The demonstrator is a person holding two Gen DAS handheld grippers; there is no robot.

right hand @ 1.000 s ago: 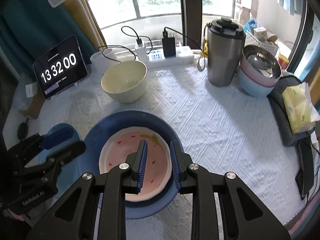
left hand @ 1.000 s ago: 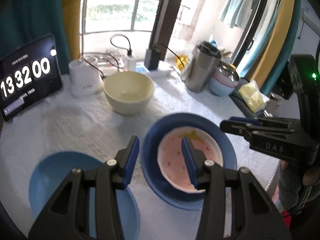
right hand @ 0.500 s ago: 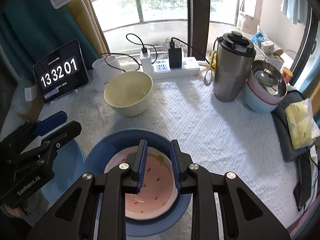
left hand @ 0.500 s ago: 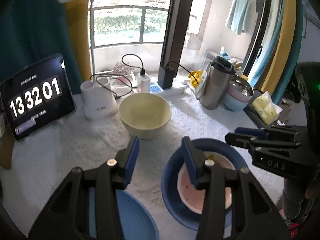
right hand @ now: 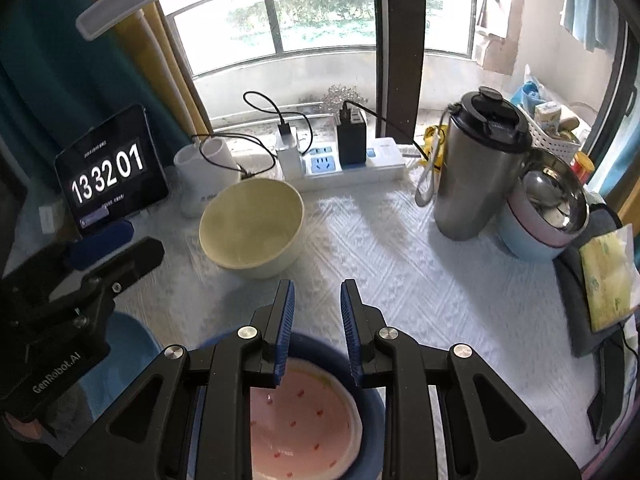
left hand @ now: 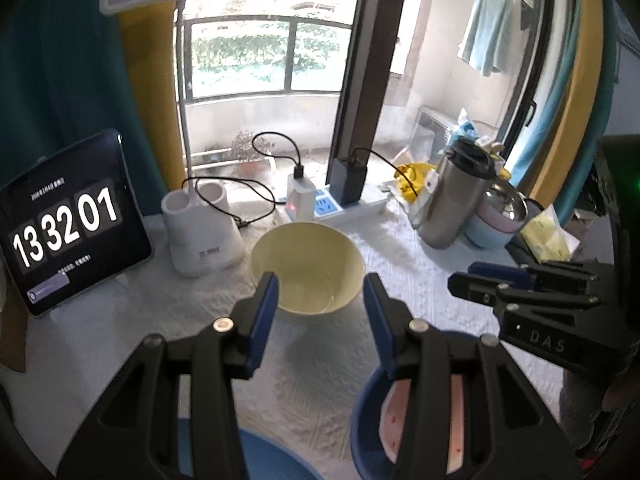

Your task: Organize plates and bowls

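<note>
Tablecloth (right hand: 400,272): steel flask (right hand: 476,172) beside stacked bowls (right hand: 548,216)

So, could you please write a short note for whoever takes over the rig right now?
Left gripper: open, empty, above the table and pointing at the yellow bowl.
Right gripper: open, empty, hanging over the far edge of the dark blue plate.
Things: the pink plate lies in the dark blue plate, near the front. A light blue plate sits alone to the left of them. The yellow bowl stands alone further back, near the power strip.
Done: pink plate stacked on dark blue plate.
Left: the light blue plate and the yellow bowl are not yet stacked.
</note>
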